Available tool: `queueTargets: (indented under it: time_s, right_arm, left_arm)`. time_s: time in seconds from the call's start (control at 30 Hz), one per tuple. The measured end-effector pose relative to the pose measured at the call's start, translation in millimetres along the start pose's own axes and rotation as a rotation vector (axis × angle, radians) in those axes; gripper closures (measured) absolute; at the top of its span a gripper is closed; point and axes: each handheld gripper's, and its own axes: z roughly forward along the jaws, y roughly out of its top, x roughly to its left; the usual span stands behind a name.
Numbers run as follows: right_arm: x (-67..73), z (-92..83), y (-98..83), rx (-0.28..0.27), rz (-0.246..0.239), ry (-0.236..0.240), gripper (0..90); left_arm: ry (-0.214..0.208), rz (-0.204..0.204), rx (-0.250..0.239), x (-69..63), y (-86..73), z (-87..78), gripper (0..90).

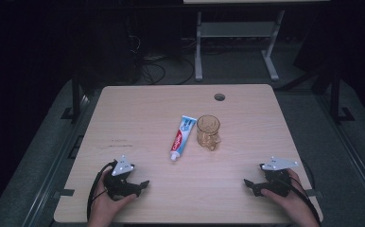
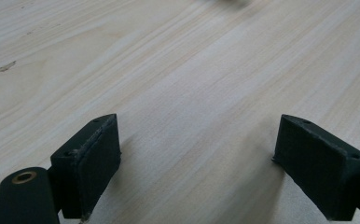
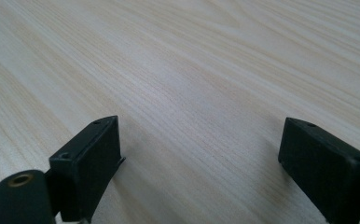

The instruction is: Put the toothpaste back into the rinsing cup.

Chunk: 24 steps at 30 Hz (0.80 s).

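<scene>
The high view takes in the whole pale wooden worktop (image 1: 138,118), with a small round hole (image 1: 219,97) near its far edge. The left hand-held gripper (image 1: 143,184) rests low at the near left and the right hand-held gripper (image 1: 249,183) at the near right, well apart, each held in a hand and pointing inward toward the other. Ahead of both, roughly midway between them, a white, blue and red toothpaste tube (image 1: 181,137) lies flat with its cap toward the near edge. Just beside it, on the right hand-held gripper's side, stands an upright amber glass mug (image 1: 208,132); its handle seems to point toward the near edge, though that is small and hard to make out.

The left gripper view shows its two black jaws spread wide over bare wood grain. The right gripper view shows the same: jaws apart, nothing between them, the wood close beneath.
</scene>
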Motion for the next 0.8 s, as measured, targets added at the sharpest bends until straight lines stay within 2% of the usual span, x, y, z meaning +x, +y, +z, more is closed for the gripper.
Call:
queueTargets:
  time_s: [0.43,0.6,0.7,0.8]
  right_arm:
    - [-0.5,0.2,0.2,0.000,-0.004,0.005,12.0]
    - [-0.5,0.1,0.2,0.001,-0.003,0.005,12.0]
    - [-0.6,0.2,0.2,0.000,-0.004,0.004,12.0]
    - [-0.7,0.2,0.3,0.001,-0.005,0.006,12.0]
  left_arm:
    - [0.006,-0.005,-0.004,-0.3,-0.2,-0.6,14.7]
    - [0.000,-0.018,0.000,-1.4,1.6,-5.5,28.0]
    - [-0.002,-0.020,-0.008,-1.5,3.1,-9.2,32.7]
    - [-0.002,-0.040,-0.016,-0.7,4.8,-12.7,40.1]
